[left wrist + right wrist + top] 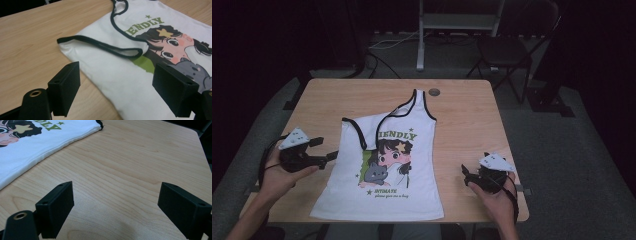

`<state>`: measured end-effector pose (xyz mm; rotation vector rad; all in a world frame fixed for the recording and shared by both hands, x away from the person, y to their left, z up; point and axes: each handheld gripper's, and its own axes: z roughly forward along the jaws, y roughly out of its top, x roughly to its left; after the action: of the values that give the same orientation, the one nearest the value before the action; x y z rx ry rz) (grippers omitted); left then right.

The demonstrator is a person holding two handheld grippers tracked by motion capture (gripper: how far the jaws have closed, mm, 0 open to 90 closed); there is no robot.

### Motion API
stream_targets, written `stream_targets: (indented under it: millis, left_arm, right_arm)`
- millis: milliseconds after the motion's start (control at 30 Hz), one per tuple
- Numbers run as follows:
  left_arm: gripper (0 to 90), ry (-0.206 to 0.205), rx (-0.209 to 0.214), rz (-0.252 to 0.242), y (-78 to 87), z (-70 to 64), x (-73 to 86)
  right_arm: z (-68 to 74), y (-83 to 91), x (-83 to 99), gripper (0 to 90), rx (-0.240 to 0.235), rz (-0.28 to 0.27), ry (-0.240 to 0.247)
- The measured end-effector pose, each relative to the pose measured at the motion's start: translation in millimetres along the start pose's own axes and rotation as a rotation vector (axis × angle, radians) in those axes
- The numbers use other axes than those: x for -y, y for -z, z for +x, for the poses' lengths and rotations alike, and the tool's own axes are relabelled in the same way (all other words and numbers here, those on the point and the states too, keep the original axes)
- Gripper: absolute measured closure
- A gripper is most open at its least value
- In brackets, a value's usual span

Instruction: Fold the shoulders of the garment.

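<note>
At the bench's near edge, the left tongs hover with jaws spread wide and empty just beside the left hem side of the white tank top, while the right tongs rest spread and empty over bare wood, somewhat apart from its right side. The tank top lies flat between them on the bench, print up, one black-trimmed strap folded across its chest.

Dim, dark surroundings; slightly soft, lit tabletop.

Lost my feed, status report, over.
Left gripper open at white printed tank top's edge. Right gripper open over bare wooden table. One strap folded over. Nothing blocking.
</note>
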<state>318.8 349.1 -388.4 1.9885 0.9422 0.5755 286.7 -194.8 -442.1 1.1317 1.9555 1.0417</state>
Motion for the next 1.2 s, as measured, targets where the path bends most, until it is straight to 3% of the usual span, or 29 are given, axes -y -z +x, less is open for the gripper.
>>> stream_targets:
  millis: [367,733,1000,1067,1200]
  left_arm:
    - [21.8,0.058,-0.029,-0.025,20.8,9.6,27.8]
    - [21.7,0.125,-0.028,-0.079,36.6,16.9,58.4]
    - [21.7,0.135,-0.028,-0.082,39.5,18.8,75.0]
    - [21.6,0.124,-0.031,-0.089,41.0,19.0,77.1]
    - [21.6,0.139,-0.032,-0.112,42.6,20.5,82.2]
  right_arm:
    - [0.0,0.0,0.0,12.7,0.001,0.0,0.001]
    - [0.2,-0.1,-0.1,12.7,0.003,0.002,-0.001]
    - [0.7,-0.6,-0.3,12.8,0.009,0.007,0.009]
    - [0.8,-0.5,-0.3,12.8,0.01,0.007,0.008]
    - [0.3,-0.8,-0.3,12.8,0.006,0.007,0.006]
